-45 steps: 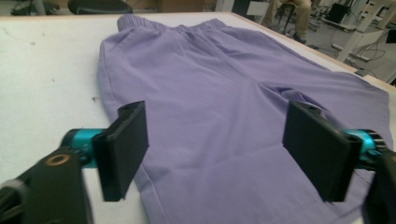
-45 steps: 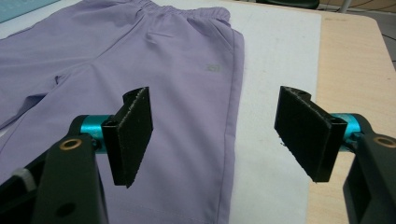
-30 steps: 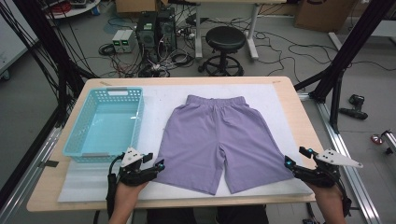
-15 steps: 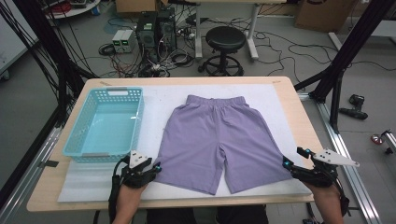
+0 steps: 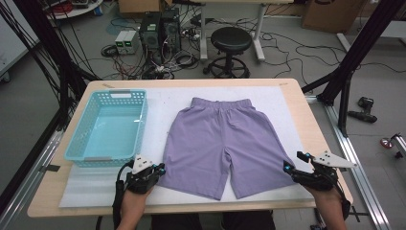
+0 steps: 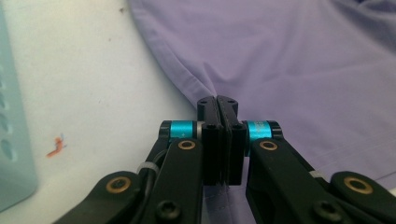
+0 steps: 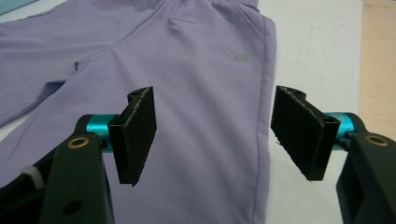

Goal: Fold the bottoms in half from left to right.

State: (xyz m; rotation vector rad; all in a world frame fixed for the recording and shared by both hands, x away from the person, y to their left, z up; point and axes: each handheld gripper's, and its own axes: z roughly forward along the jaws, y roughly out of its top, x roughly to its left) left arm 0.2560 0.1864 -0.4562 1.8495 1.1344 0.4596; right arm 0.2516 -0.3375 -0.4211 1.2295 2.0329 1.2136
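Purple shorts lie flat on the white mat, waistband away from me. My left gripper is at the outer edge of the left leg. Its jaws have just been closing and are now shut on a pinch of that fabric edge, which puckers at the tips of the left gripper. My right gripper is at the outer side of the right leg. In the right gripper view the right gripper stands open, its jaws having just narrowed slightly. The side seam lies between its pads, untouched.
A light blue plastic basket stands on the mat left of the shorts, and its wall is close to my left gripper. The wooden table edge runs just right of the mat. Beyond the table are a stool and cables.
The left jaws went from open to shut on the shorts' left leg edge. The right gripper shifted slightly toward the right leg, jaws still apart.
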